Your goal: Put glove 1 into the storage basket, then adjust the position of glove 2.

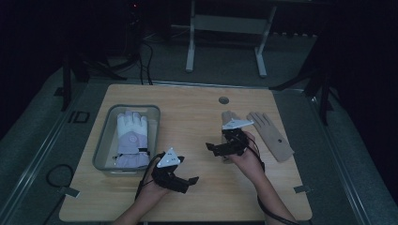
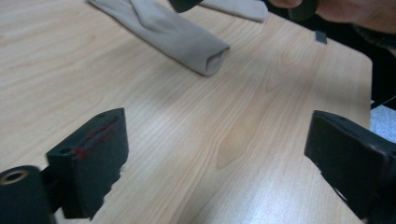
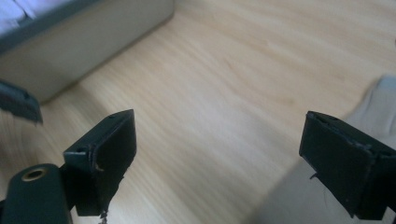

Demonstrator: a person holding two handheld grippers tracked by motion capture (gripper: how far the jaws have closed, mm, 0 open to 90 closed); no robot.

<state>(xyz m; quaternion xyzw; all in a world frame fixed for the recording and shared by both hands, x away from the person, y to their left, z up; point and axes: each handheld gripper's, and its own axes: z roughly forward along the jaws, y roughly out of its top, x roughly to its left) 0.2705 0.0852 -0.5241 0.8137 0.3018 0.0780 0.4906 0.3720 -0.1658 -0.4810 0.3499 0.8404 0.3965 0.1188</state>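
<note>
The left gripper (image 1: 190, 180) sits near the table's (image 1: 197, 206) six o'clock edge, jaws wide with nothing inside. The right gripper (image 1: 210, 147) hangs in the middle, jaws wide and empty too. Two tan gloves (image 1: 274, 136) lie at its three o'clock. A grey bin (image 1: 104, 140) holding a white glove (image 1: 132, 136) sits at nine o'clock. Bare wood lies between them.

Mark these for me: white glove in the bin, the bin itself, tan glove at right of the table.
white glove (image 1: 132, 136): high view, on its palm area.
bin (image 1: 104, 140): high view, on its left wall.
tan glove (image 1: 272, 136): high view, on its palm, right of the right hand.
</note>
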